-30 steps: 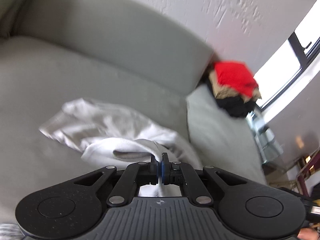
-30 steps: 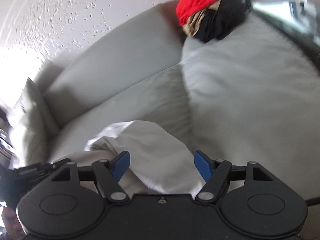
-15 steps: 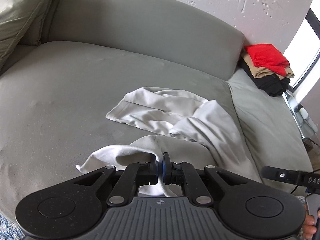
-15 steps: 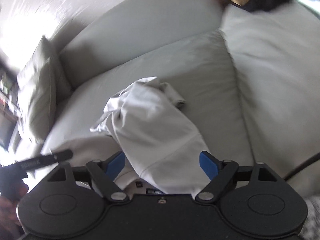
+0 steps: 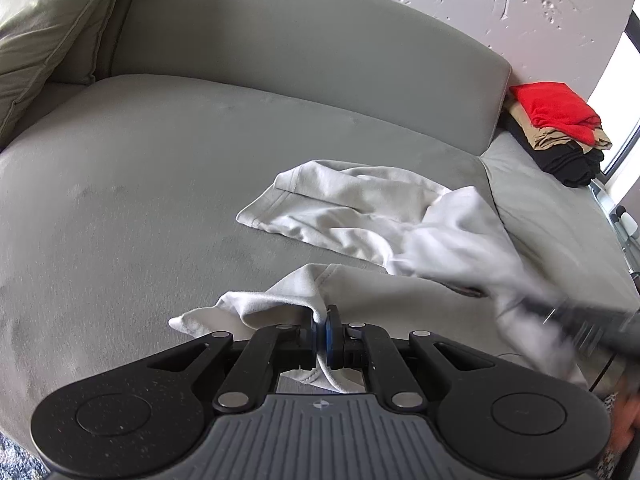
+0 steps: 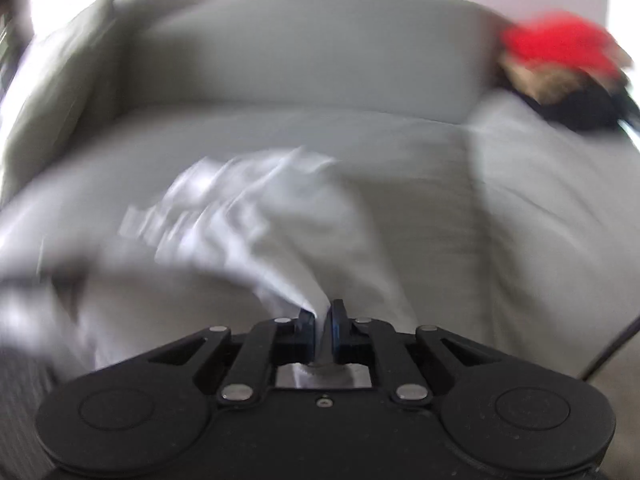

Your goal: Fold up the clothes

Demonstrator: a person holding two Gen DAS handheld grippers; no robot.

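Note:
A crumpled white garment [image 5: 372, 216] lies on the grey sofa seat [image 5: 140, 168]. My left gripper [image 5: 323, 326] is shut on a near edge of it, low over the seat. My right gripper [image 6: 322, 318] is shut on another part of the same white garment [image 6: 256, 224]; that view is motion-blurred. The right gripper also shows as a dark blur at the right of the left wrist view [image 5: 580, 320]. Cloth stretches from both grippers toward the heap in the middle of the seat.
A stack of folded clothes, red on top [image 5: 556, 112] over tan and black, sits at the sofa's far right end. It shows blurred in the right wrist view [image 6: 560, 48]. A grey-green pillow [image 5: 44, 40] leans at the far left. The sofa backrest [image 5: 300, 52] runs behind.
My right gripper, open around the cloth before, has shut on it and is moving fast. The left gripper stays shut on the garment, which has spread wider across the seat.

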